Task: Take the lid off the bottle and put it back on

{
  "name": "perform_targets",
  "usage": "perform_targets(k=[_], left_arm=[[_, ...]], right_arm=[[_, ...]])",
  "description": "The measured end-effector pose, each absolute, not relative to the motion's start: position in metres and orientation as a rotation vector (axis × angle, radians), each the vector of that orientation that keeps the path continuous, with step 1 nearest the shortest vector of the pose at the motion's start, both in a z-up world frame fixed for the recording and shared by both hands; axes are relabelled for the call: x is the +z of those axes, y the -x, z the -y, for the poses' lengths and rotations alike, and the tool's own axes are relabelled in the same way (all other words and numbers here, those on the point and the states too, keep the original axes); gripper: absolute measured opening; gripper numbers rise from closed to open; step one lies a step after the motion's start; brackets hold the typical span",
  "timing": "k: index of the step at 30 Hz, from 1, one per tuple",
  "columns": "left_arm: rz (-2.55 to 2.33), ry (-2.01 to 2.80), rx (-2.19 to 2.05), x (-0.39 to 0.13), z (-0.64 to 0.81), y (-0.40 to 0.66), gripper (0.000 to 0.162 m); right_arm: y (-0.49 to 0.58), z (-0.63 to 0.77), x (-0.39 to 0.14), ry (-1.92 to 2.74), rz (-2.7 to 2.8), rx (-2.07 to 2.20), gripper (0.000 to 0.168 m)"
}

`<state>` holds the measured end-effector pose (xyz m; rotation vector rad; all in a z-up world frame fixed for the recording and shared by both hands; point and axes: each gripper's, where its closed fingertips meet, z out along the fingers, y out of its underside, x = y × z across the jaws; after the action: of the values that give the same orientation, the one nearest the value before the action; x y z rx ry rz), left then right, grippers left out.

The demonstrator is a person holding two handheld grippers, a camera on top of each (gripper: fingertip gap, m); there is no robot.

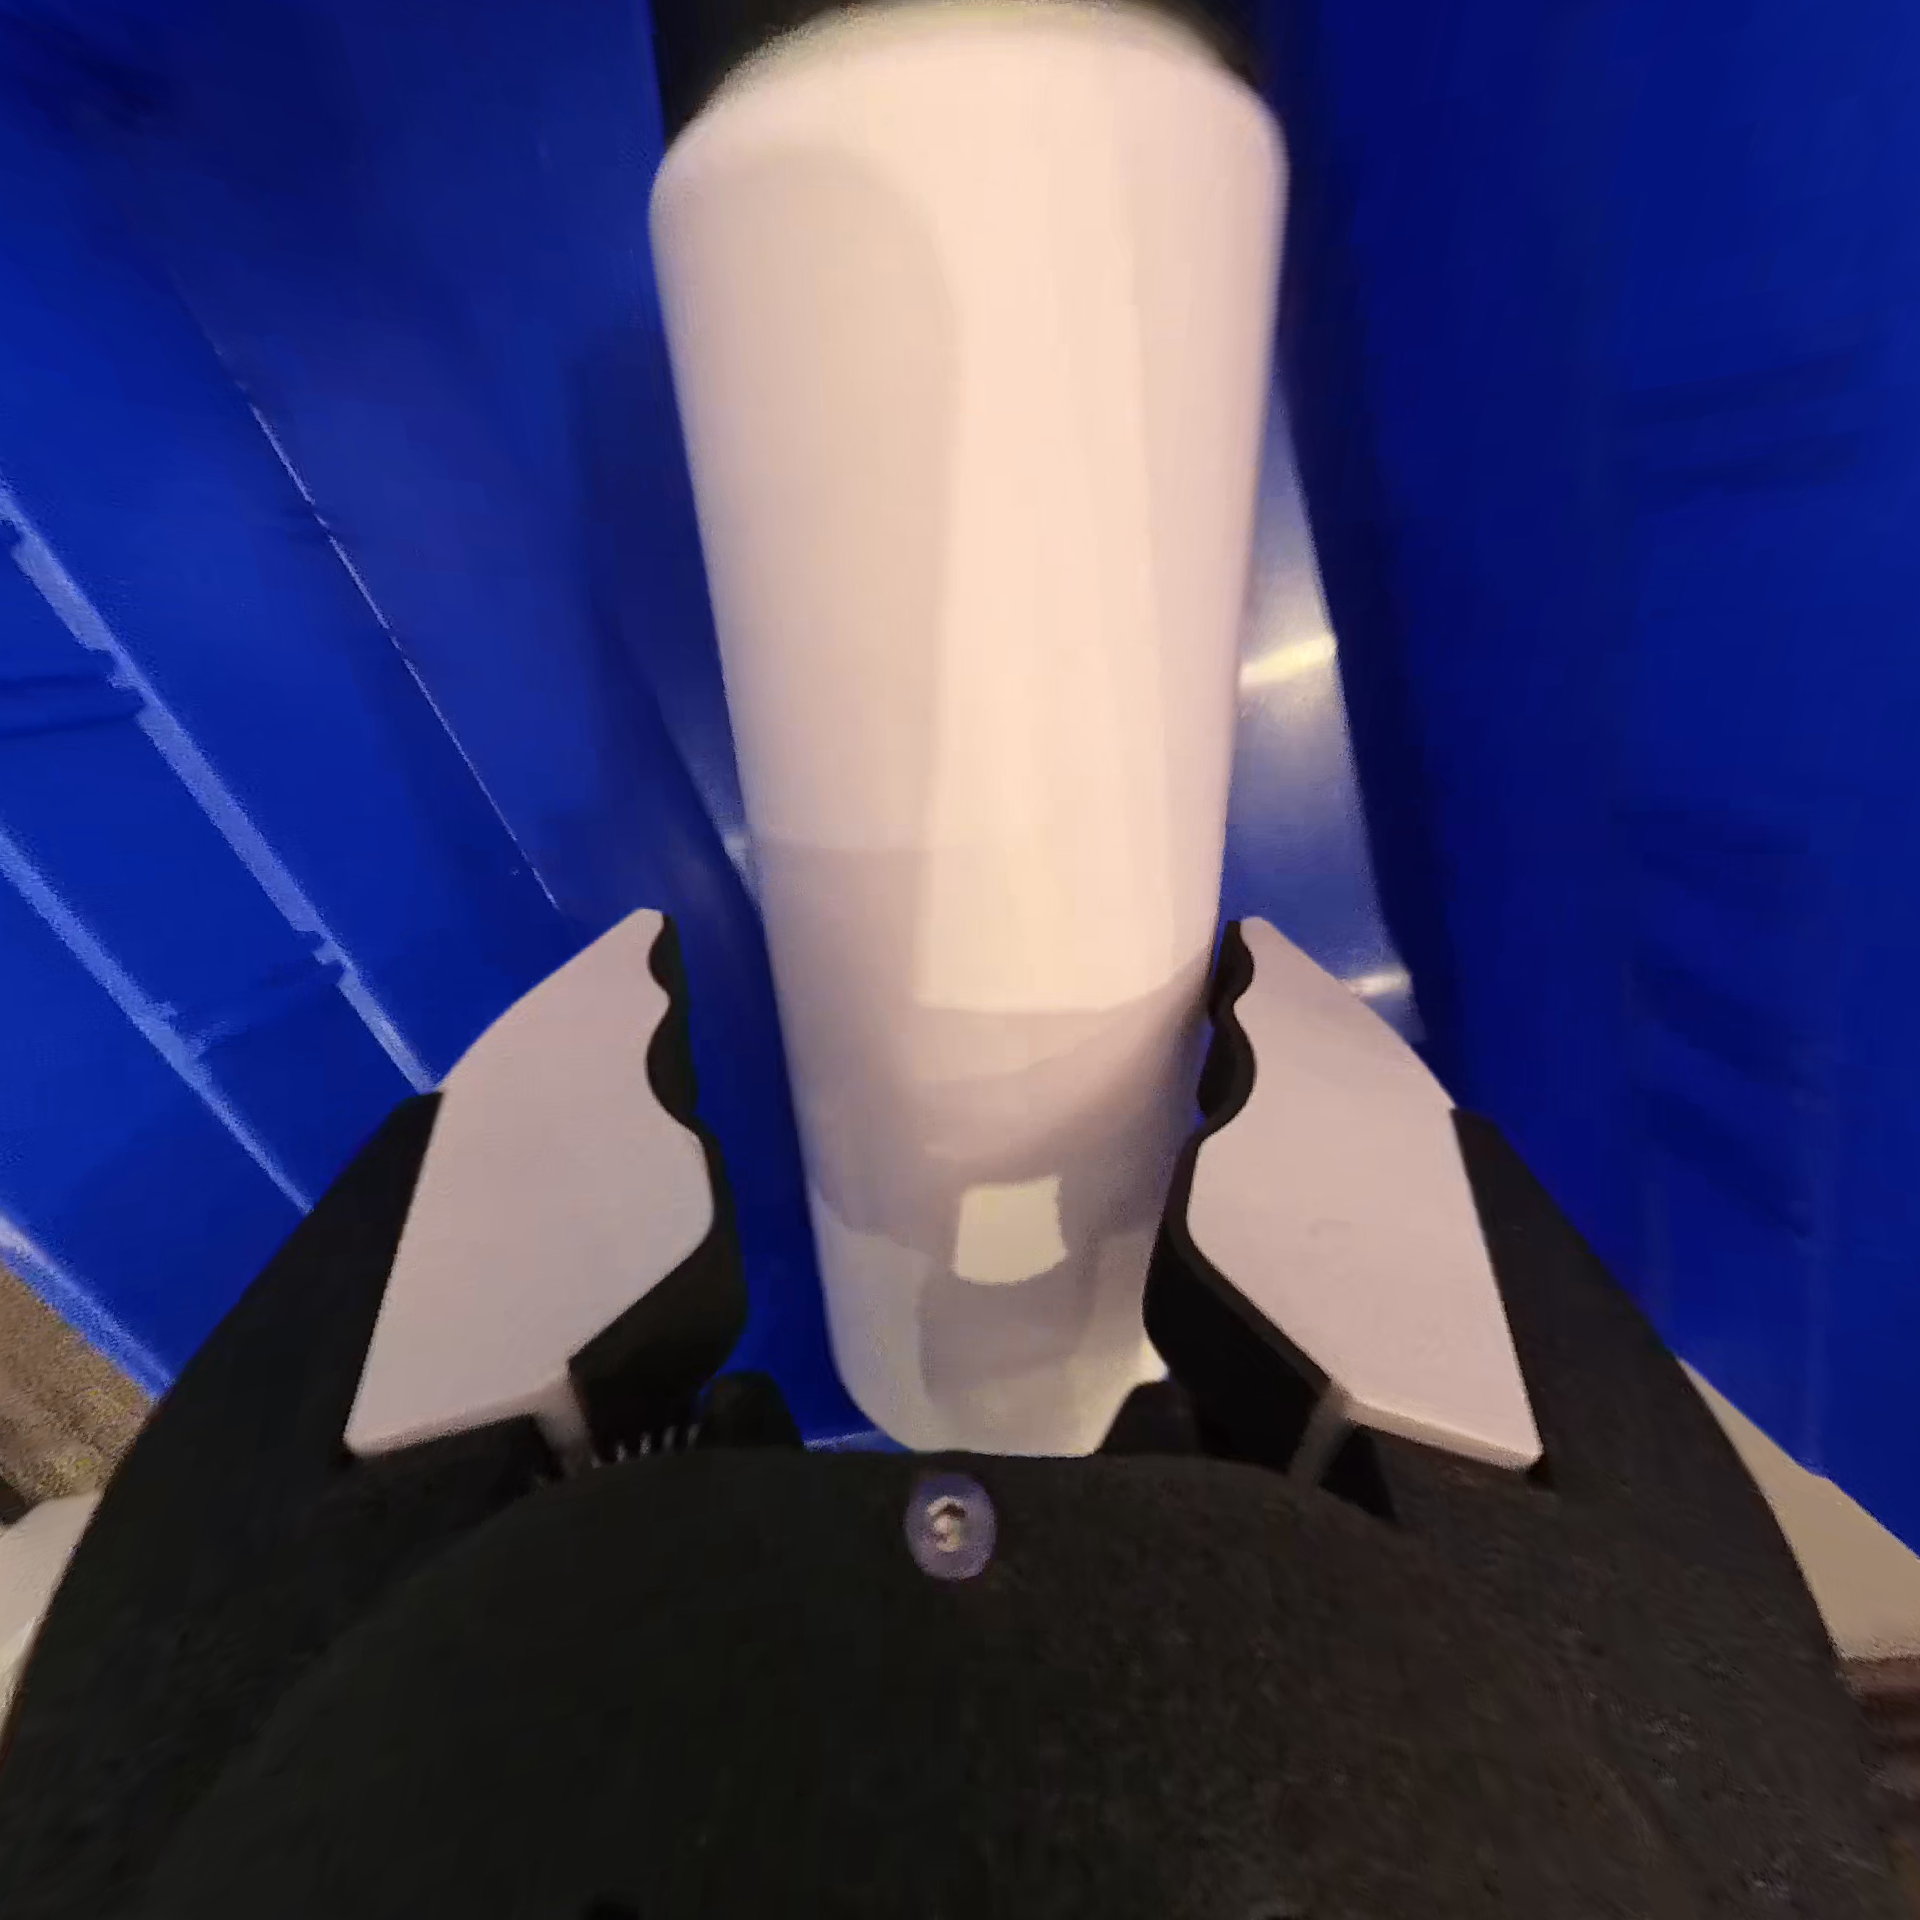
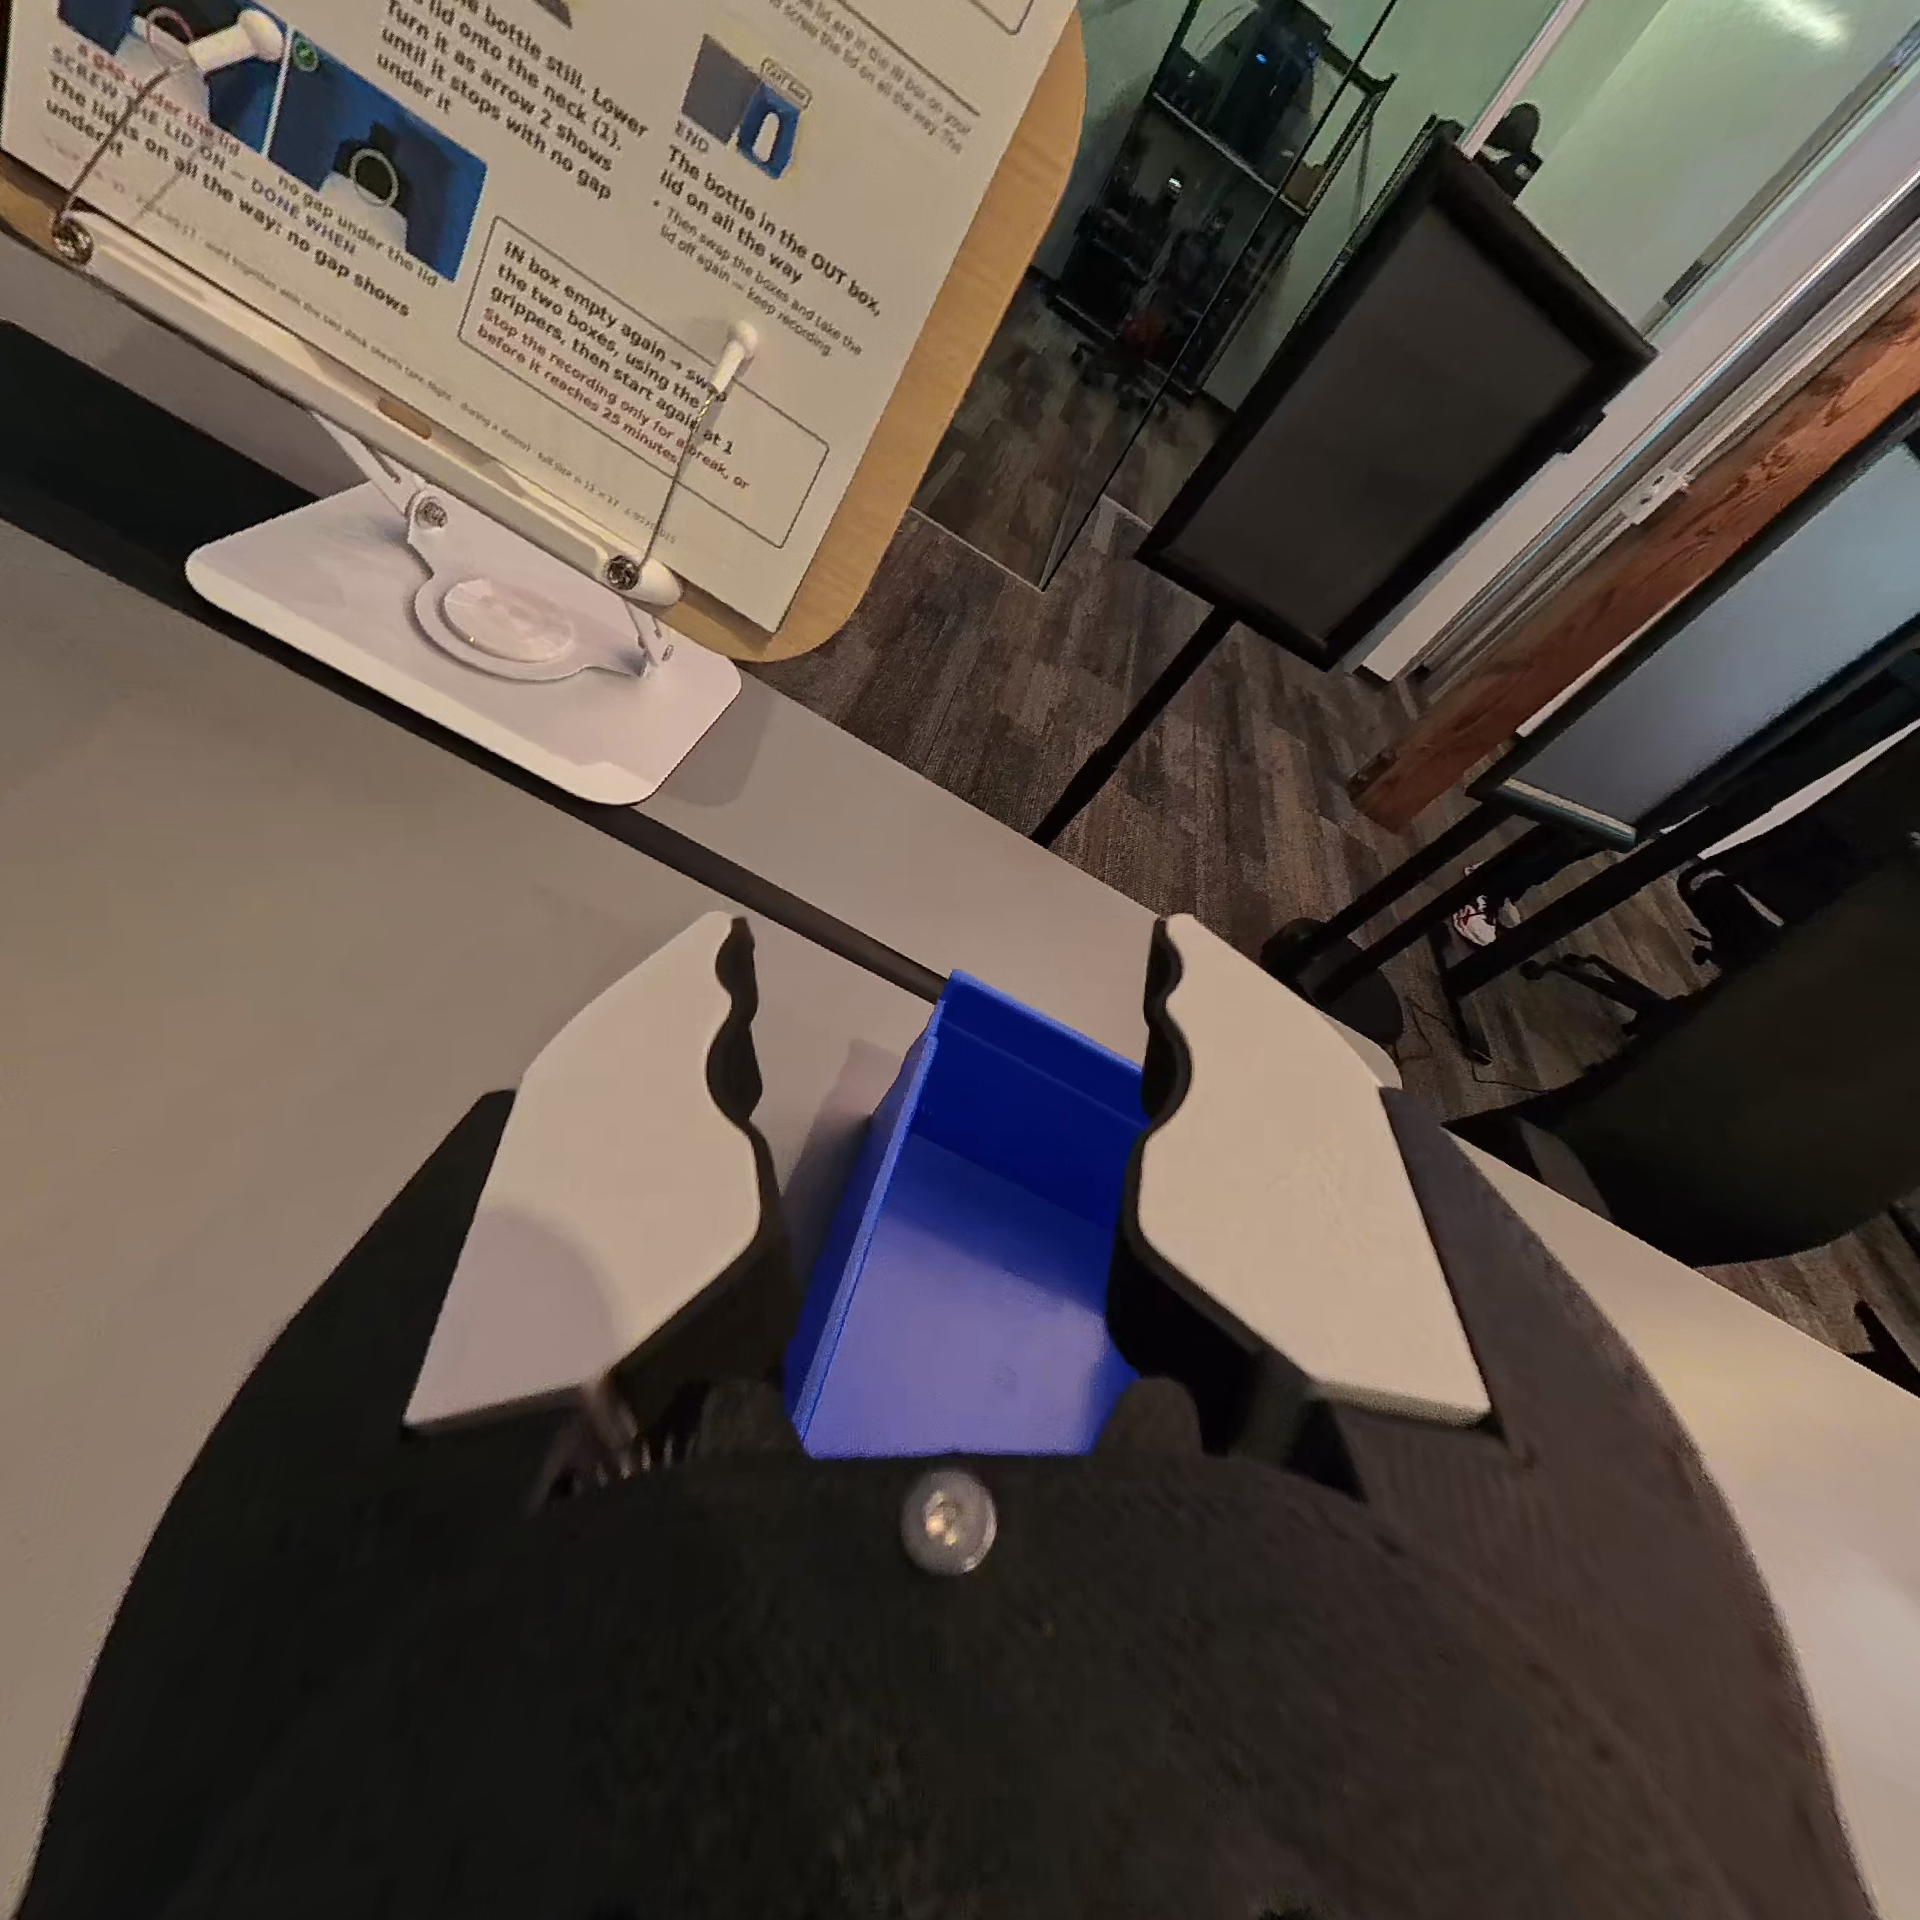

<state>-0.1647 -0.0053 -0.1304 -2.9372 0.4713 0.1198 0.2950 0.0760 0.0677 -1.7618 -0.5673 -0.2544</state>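
Observation:
In the left wrist view a white bottle [image 1: 966, 623] lies lengthwise between my left gripper's [image 1: 945, 997] fingers, inside a blue box [image 1: 312, 520]. Its base is close to the gripper's palm and its far end carries a dark lid [image 1: 1236, 42], mostly cut off by the top edge. The jaws flank the bottle's lower part; blue shows between the left finger [image 1: 582, 1174] and the bottle, while the right finger [image 1: 1340, 1174] is at its edge. The view is blurred. My right gripper [image 2: 945, 987] is open and empty, above a second blue box [image 2: 966, 1268].
The second blue box stands on a grey table [image 2: 260, 987] near its far edge. A white stand [image 2: 468, 634] holding a printed instruction sheet [image 2: 582, 239] sits at the back left. Beyond the table edge are carpeted floor, a dark cabinet [image 2: 1382, 447] and chairs.

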Motion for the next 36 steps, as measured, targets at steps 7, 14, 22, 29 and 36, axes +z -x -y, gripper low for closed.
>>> perform_targets(k=[7, 14, 22, 29, 36], left_arm=[[-0.563, 3.005, 0.197, -0.144, 0.011, 0.175, 0.091], [-0.615, 3.006, 0.113, -0.143, 0.011, 0.172, 0.09], [-0.576, 2.984, -0.22, -0.13, 0.019, 0.159, 0.088], [-0.579, 2.979, -0.2, -0.129, 0.018, 0.164, 0.089], [-0.714, 2.838, -0.156, -0.119, -0.005, 0.146, 0.081]], right_arm=[[-0.286, -0.077, 0.056, 1.786, 0.634, -0.281, 0.073], [-0.28, -0.079, 0.047, 1.803, 0.676, -0.281, 0.073], [-0.275, -0.081, 0.039, 1.82, 0.717, -0.29, 0.073], [-0.271, -0.081, 0.031, 1.839, 0.752, -0.304, 0.073], [-0.268, -0.082, 0.027, 1.846, 0.778, -0.307, 0.073]])
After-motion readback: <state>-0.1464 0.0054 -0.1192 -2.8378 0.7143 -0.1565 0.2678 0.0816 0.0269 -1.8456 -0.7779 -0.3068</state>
